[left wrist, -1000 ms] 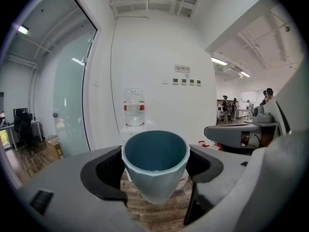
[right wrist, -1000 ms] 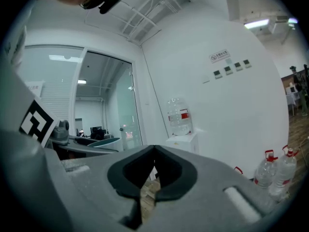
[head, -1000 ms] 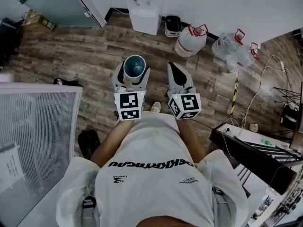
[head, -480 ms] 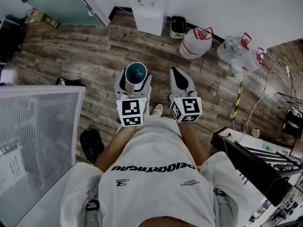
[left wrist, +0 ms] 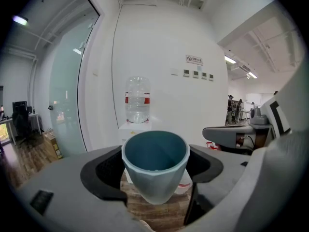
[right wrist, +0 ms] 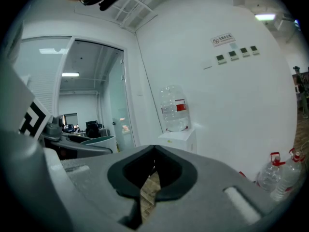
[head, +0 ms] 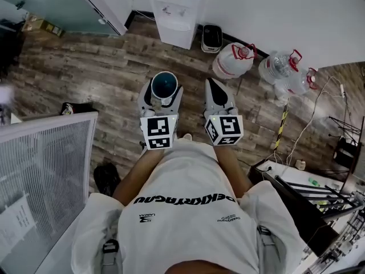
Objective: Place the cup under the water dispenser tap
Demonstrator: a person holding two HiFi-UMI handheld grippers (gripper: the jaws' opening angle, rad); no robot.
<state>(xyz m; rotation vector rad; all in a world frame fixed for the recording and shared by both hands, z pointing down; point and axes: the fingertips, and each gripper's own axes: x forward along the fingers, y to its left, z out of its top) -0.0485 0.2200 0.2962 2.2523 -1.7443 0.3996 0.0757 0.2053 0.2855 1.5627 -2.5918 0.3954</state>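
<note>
A pale blue cup (head: 163,85) with a dark teal inside stands upright between the jaws of my left gripper (head: 161,99), which is shut on it. In the left gripper view the cup (left wrist: 155,166) fills the gap between the jaws, its mouth open and empty. The white water dispenser (head: 175,11) stands against the far wall, straight ahead of the cup; its clear bottle (left wrist: 137,100) shows on top. My right gripper (head: 218,100) hangs beside the left one, shut on nothing. The right gripper view shows the dispenser (right wrist: 177,134) ahead and slightly to the right.
Large water jugs (head: 235,60) with red caps lie on the wood floor right of the dispenser, with a dark box (head: 211,37) between. A glass partition (head: 68,4) is at the far left. A white mesh panel (head: 45,170) is near left, a dark bench (head: 302,204) near right.
The dispenser and jugs have slid down and grown slightly in the head view, so I have come closer to them. Both grippers keep their pose, the cup still held.
</note>
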